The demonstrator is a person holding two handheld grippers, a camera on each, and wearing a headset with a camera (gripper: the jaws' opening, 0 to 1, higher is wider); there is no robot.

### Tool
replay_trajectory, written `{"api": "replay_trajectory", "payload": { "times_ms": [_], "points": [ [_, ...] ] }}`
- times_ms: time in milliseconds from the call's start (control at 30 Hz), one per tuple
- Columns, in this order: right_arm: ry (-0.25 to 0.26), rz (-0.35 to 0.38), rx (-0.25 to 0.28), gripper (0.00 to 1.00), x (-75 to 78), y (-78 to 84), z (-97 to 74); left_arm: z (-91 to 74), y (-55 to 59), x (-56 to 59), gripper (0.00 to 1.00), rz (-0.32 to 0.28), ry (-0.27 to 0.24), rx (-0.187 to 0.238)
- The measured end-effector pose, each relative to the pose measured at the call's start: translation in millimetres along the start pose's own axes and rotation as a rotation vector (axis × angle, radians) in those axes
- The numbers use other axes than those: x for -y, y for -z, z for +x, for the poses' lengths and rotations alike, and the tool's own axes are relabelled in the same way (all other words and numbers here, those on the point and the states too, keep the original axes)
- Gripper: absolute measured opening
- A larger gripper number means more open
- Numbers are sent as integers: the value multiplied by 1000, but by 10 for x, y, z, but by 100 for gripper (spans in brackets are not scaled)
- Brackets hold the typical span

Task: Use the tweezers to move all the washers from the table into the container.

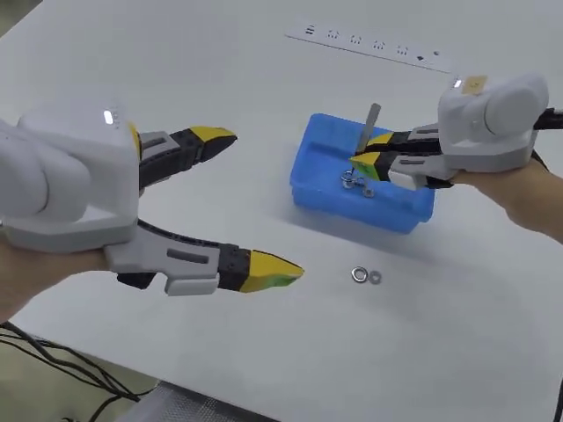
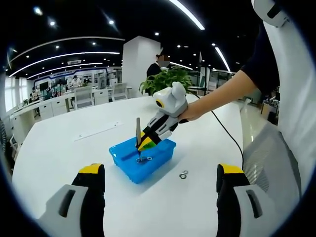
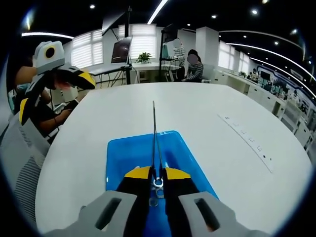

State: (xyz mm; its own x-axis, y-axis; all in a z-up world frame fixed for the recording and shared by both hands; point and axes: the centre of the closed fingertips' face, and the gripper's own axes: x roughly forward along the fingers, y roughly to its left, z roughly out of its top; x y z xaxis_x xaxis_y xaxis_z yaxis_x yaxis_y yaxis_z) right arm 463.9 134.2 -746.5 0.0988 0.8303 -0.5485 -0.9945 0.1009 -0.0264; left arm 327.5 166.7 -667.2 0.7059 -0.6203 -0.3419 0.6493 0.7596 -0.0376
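Note:
My right gripper (image 1: 365, 156) (image 3: 158, 174) is shut on grey metal tweezers (image 1: 371, 123) (image 3: 154, 131) over the blue container (image 1: 321, 189) (image 3: 118, 158). The tweezers stand steeply, with their lower tips down among several washers in the container (image 1: 355, 181). One washer (image 3: 158, 182) shows right at the tips; I cannot tell whether it is pinched. Two washers (image 1: 367, 277) (image 2: 183, 175) lie side by side on the white table in front of the container. My left gripper (image 1: 251, 202) (image 2: 160, 170) hovers wide open to the left, holding nothing.
A white power strip (image 1: 369, 44) (image 3: 247, 138) lies at the table's far side. Black cables (image 1: 62, 365) hang off the near left edge. The left gripper view shows the right gripper (image 2: 148, 140) reaching over the container (image 2: 143, 158). People sit in the office beyond.

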Motion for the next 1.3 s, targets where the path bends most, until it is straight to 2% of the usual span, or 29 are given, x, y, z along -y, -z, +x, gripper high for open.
{"api": "replay_trajectory", "payload": {
  "times_ms": [67, 167, 267, 333, 367, 400, 433, 533, 567, 633, 700, 733, 767, 833, 933, 1033, 1100, 1133, 1167, 1300],
  "points": [
    [-5, 8, 7, 8, -18, -31, -36, 22, -22, -38, 99, -8, -5, 6],
    [-24, -15, 13, 8, -113, -90, -86, 116, -83, -111, 94, -51, 1, 22],
    [-23, -72, 6, 7, -176, -123, -119, 259, -150, -218, 92, -36, 5, 27],
    [-25, -80, 9, 7, -204, -154, -140, 395, -190, -359, 91, -26, -15, 24],
    [-26, -82, 11, 7, -206, -161, -143, 421, -202, -379, 88, -25, -14, 24],
    [-27, -89, 11, 7, -216, -180, -153, 498, -261, -430, 84, -20, -8, 28],
    [-27, -98, 7, 7, -219, -191, -163, 542, -301, -447, 75, -18, 0, 30],
    [-28, -107, 9, 7, -239, -227, -204, 730, -494, -421, 54, 4, 66, 55],
    [-27, -114, 13, 7, -251, -244, -221, 776, -527, -397, 53, 11, 83, 53],
    [-28, -121, 12, 7, -269, -252, -244, 871, -577, -325, 52, 62, 129, 34],
    [-33, -132, 11, 7, -298, -249, -268, 932, -602, -259, 41, 124, 166, 9],
    [-36, -135, 8, 7, -314, -241, -278, 948, -619, -212, 32, 139, 193, 6],
    [-41, -136, 6, 7, -328, -233, -282, 972, -659, -182, 28, 143, 204, 12],
    [-51, -146, 1, 7, -362, -219, -289, 1014, -716, -125, 26, 145, 232, 16],
    [-61, -159, -1, 7, -404, -221, -296, 1041, -730, -55, 24, 187, 262, 0],
    [-77, -173, 10, 7, -453, -264, -299, 1030, -731, 29, 18, 217, 301, -16],
    [-78, -177, 13, 7, -461, -284, -299, 1000, -745, 96, 7, 231, 335, -15],
    [-80, -179, 18, 7, -465, -301, -304, 981, -747, 129, 8, 234, 354, -16],
    [-85, -187, 21, 7, -478, -311, -307, 975, -763, 120, 7, 261, 346, -9],
    [-102, -193, 29, 7, -539, -339, -329, 905, -776, 156, 6, 274, 371, -12]
  ]
}}
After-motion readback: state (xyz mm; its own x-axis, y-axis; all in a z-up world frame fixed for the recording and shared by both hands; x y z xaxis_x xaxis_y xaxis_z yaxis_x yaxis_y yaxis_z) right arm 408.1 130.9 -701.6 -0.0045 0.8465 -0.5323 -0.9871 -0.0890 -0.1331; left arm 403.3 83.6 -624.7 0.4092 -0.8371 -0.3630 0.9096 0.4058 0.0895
